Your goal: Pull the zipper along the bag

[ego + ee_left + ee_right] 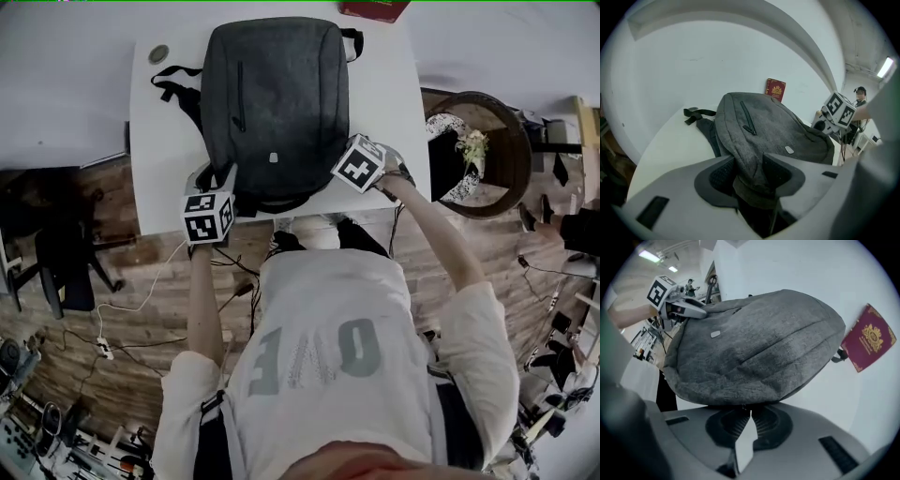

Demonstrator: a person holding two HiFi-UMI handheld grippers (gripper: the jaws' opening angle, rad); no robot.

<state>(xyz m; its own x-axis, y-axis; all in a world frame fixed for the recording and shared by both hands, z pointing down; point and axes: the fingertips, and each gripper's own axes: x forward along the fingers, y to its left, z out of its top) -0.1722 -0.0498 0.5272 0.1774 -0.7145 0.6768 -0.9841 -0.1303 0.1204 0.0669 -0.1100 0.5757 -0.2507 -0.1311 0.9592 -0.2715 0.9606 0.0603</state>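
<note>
On the white table [169,141] in front of you lies one grey backpack [277,103], flat with its front panel up, one end at the table's near edge. One short pocket zipper [747,117] runs down the front panel, with one small pale tag [789,150] nearer you. One black strap [696,114] trails off the far left side.

Your left gripper [747,173] is clamped on the backpack's near left corner, with a fold of grey fabric pinched between both pads. Your right gripper [749,411] has its jaws together, tips right against the backpack's near right edge; can't tell whether a zipper pull sits between them.

One red booklet [869,337] lies at the table's far edge, apart from the backpack. One round disc [158,53] sits at the far left corner.
</note>
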